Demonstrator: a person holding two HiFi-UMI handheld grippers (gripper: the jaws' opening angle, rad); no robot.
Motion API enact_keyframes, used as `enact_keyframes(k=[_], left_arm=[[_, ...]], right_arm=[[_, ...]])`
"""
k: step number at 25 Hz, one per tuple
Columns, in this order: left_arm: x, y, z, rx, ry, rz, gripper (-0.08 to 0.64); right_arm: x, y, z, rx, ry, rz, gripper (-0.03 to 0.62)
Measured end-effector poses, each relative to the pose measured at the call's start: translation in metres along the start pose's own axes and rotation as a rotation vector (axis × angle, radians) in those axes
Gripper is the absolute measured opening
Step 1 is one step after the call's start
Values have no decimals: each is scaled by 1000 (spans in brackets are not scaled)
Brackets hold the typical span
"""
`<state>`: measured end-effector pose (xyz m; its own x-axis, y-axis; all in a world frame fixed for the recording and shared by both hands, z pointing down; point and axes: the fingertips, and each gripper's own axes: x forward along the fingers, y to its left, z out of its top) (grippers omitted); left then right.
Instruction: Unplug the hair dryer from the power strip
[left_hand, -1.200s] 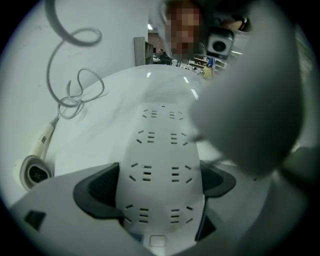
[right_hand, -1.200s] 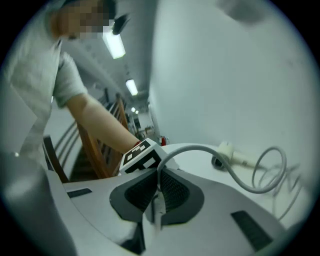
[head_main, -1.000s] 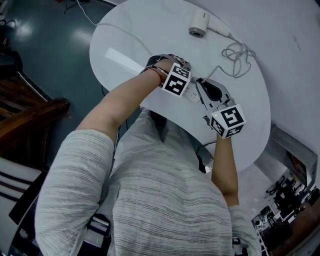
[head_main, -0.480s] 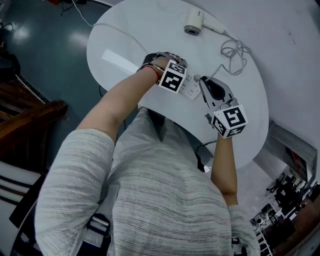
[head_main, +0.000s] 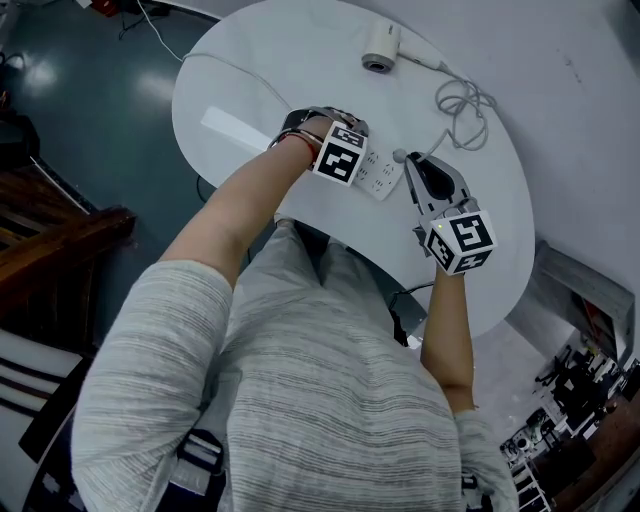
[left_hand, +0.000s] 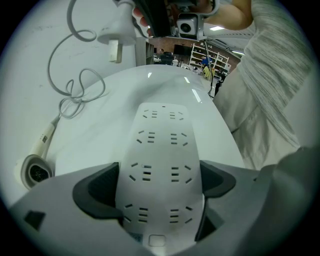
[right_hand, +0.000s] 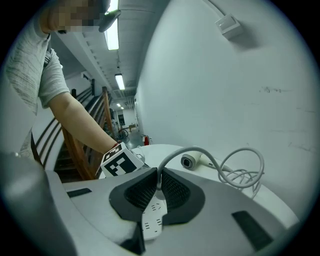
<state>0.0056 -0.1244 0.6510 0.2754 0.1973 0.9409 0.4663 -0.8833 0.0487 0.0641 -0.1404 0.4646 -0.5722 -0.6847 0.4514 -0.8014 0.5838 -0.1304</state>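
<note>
A white power strip (head_main: 378, 176) lies on the round white table (head_main: 260, 60). My left gripper (left_hand: 157, 182) points steeply down and is shut on its near end, one pad (left_hand: 98, 191) against each long side. My right gripper (head_main: 408, 162) is shut on the hair dryer's plug (left_hand: 116, 38), which hangs in the air above the strip with its prongs bare. In the right gripper view the grey cord (right_hand: 175, 156) rises from between the shut pads, with the strip (right_hand: 152, 220) below. The cord runs in loose loops (head_main: 462, 105) to the white hair dryer (head_main: 380, 48) at the table's far side.
A white wall (head_main: 580, 70) borders the table on the right, with a small white box (right_hand: 229, 24) mounted high on it. Dark wooden furniture (head_main: 60, 240) stands at the left on the dark floor. A thin white cable (head_main: 232, 68) crosses the table's left part.
My right gripper has drawn the plug a little up and away from the strip. The left gripper has stayed shut on the strip.
</note>
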Motion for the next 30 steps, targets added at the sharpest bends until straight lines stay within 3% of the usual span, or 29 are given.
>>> enact_keyframes(k=[7, 10, 14, 20, 23, 25, 27, 30], left_arm=[[-4, 1, 0, 2, -37, 34, 479], [-13, 4, 8, -21, -93, 79, 479], [-44, 10, 36, -107, -282, 170, 479], [-91, 14, 73, -370, -627, 260, 477], [-102, 12, 86, -474, -736, 265, 471], [-106, 11, 92, -536, -787, 277, 420], [-111, 11, 97, -592, -832, 291, 323], [-118, 10, 102, -652, -880, 307, 153]], right_arm=[[-3, -8, -17, 19, 37, -28, 38], [-6, -14, -26, 30, 53, -45, 38], [-11, -22, -39, 48, 83, -64, 38], [-18, -29, -69, 81, 171, -98, 38], [-23, -32, -87, 107, 232, -118, 38], [-26, -33, -97, 122, 267, -125, 40], [-29, -34, -104, 131, 290, -134, 56], [-35, -36, -109, 152, 305, -152, 150]])
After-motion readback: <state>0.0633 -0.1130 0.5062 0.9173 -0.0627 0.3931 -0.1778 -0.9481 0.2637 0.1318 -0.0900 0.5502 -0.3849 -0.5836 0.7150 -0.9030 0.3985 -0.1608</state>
